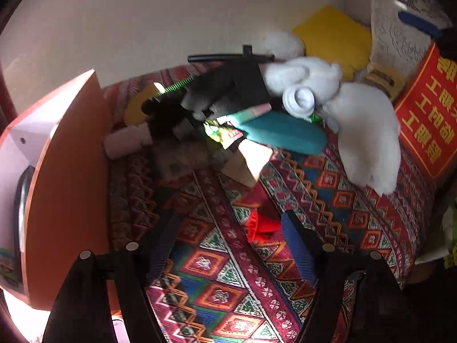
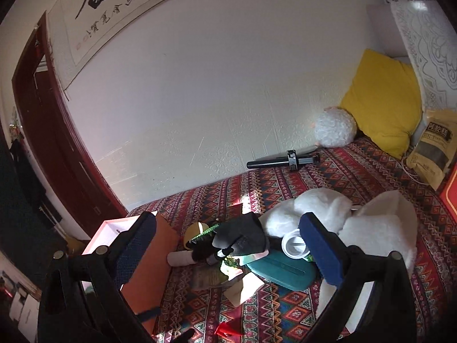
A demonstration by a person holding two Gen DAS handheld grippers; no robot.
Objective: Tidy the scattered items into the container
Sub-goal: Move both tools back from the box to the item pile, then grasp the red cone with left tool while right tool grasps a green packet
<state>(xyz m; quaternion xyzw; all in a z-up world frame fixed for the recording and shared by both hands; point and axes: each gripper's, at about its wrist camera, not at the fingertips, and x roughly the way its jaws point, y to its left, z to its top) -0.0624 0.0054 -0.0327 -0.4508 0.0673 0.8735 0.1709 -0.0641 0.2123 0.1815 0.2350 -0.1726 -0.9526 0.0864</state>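
— Now, the grippers?
— Left gripper: spread wide, holding nothing, over the bedspread. Right gripper: likewise spread, empty.
— Items?
— One heap beside the orange box: one teal case, long axis pointing right and slightly down; one white cup; one white plush; one red scrap, between the left fingers.

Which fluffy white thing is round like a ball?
The white fluffy ball against the wall beside the yellow pillow. The white plush toy is bigger, floppy and lies mid-bed.

Bare bedspread lies open ahead; the orange box walls the left, clutter pile beyond.
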